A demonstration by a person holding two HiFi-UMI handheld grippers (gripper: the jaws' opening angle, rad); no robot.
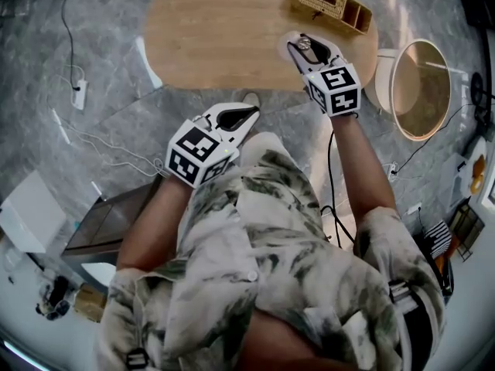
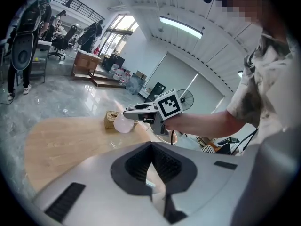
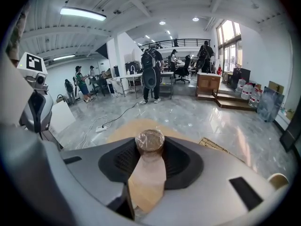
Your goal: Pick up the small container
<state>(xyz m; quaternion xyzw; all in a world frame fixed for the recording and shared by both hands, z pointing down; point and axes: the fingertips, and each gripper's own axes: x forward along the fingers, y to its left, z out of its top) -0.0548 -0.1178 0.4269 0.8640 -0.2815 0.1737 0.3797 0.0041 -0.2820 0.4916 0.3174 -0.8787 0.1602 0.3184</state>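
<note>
The surface (image 1: pixel 216 29) has a basket (image 1: pixel 334 5) on its far right end. In front of the basket, at the near right edge, the small container (image 1: pixel 305 44) sits between the jaws of the right gripper (image 1: pixel 303 50). The left gripper (image 1: pixel 249 114) is off the surface, nearer the person and over the floor. A round table (image 1: pixel 421 90) stands just right of the surface, and a power strip (image 1: pixel 77 95) lies on the floor to its left.
</note>
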